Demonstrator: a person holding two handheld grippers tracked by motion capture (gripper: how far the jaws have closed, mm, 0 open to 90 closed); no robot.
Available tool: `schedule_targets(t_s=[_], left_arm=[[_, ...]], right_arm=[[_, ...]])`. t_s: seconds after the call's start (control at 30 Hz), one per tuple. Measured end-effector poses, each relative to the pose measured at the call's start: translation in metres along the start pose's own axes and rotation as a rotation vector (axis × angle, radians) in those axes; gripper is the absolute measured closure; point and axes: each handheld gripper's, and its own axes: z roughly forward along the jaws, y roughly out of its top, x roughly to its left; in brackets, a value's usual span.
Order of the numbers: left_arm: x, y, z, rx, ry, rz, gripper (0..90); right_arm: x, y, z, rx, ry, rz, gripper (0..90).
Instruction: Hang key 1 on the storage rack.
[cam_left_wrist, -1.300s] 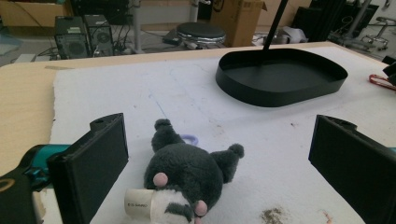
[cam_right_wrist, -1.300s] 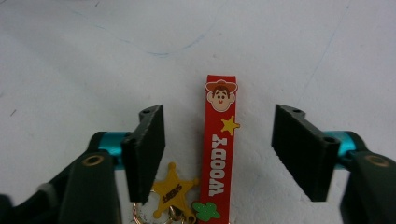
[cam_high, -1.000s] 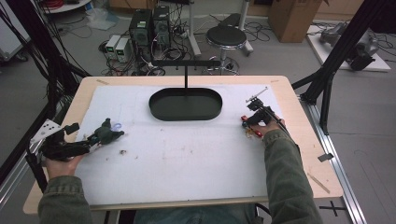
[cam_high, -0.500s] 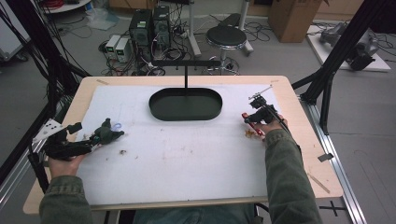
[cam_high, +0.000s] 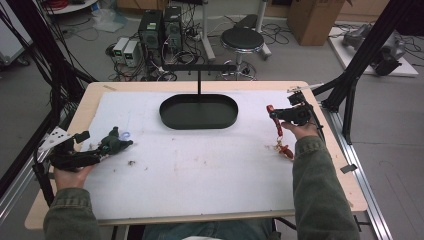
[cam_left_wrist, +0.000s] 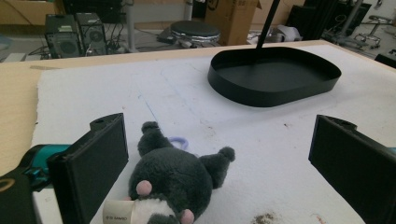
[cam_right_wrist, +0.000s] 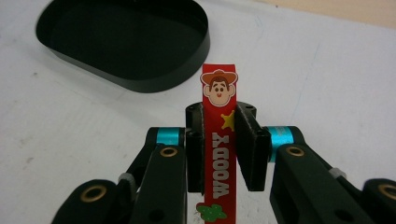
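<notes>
A grey plush toy (cam_high: 115, 143) with a lilac loop lies on the white mat (cam_high: 200, 175) at the left. My left gripper (cam_high: 111, 145) rests around it, open, its pads (cam_left_wrist: 95, 158) standing wide apart with the plush toy (cam_left_wrist: 170, 179) between them and untouched. At the right, my right gripper (cam_high: 274, 114) is shut on a red strap (cam_high: 278, 131) printed WOODY. The strap (cam_right_wrist: 218, 140) runs up between the closed pads, and its lower end dangles down to the mat. A black oval tray (cam_high: 167, 116) lies at the back centre.
A thin black T-shaped stand (cam_high: 199, 80) rises from the tray's far side. Small brown crumbs (cam_high: 132, 162) dot the mat. A small dark piece (cam_high: 350, 168) lies at the table's right edge. Black frame posts (cam_high: 357, 75) flank the table.
My right gripper has risen and shifted slightly toward the back with the red strap, which now hangs from it. The left gripper and the plush toy have stayed put.
</notes>
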Motion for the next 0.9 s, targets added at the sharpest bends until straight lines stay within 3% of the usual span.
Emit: schedule_targets(t_s=[0.27, 0.33, 0.5, 0.6, 0.67, 0.9], left_arm=[[0.000, 0.000, 0.002, -0.004, -0.009, -0.007, 4.9], [-0.002, 0.000, 0.005, 0.007, -0.018, 0.003, 4.9], [-0.002, 0.000, 0.007, 0.017, -0.023, 0.007, 4.9], [-0.002, 0.000, 0.007, 0.015, -0.023, 0.006, 4.9], [-0.002, 0.000, 0.006, 0.015, -0.024, 0.006, 4.9], [-0.003, 0.000, 0.005, 0.011, -0.024, 0.009, 4.9]], right_arm=[[0.001, 0.012, -0.021, -0.069, 0.014, 0.017, 75.3], [0.003, 0.021, -0.029, -0.117, 0.035, 0.034, 75.3], [0.006, 0.038, -0.046, -0.168, 0.050, 0.044, 75.3], [0.008, 0.044, -0.051, -0.186, 0.054, 0.040, 75.3], [0.015, 0.052, -0.055, -0.187, 0.035, 0.010, 75.3], [0.027, 0.069, -0.051, -0.189, 0.040, -0.001, 75.3]])
